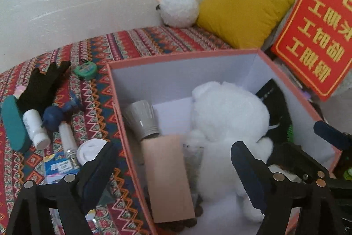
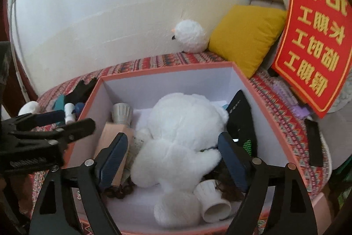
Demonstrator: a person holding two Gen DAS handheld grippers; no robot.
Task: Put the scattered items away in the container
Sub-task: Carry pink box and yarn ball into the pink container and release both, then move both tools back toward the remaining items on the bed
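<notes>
A pink-rimmed box (image 1: 182, 55) (image 2: 167, 71) with white walls stands on the patterned cloth. Inside lie a white plush toy (image 1: 228, 116) (image 2: 182, 122), a grey cup (image 1: 142, 119) (image 2: 122, 113), a wooden block (image 1: 167, 175) (image 2: 112, 131), a black flat item (image 1: 275, 98) and a white cup (image 2: 213, 199). My left gripper (image 1: 173, 169) is open over the box's left wall. My right gripper (image 2: 173, 158) is open above the plush, holding nothing. Left of the box lie a black glove (image 1: 44, 83), a green tape measure (image 1: 85, 69), a white bottle (image 1: 36, 127) and a bulb (image 1: 68, 144).
A teal case (image 1: 13, 122), a blue toy (image 1: 55, 116), a white lid (image 1: 90, 151) and a blue packet (image 1: 57, 166) also lie left. Behind the box are a yellow cushion (image 1: 242, 10), a white fluffy toy (image 1: 178, 7) and a red sign (image 1: 319, 23). A black remote (image 2: 314, 142) lies right.
</notes>
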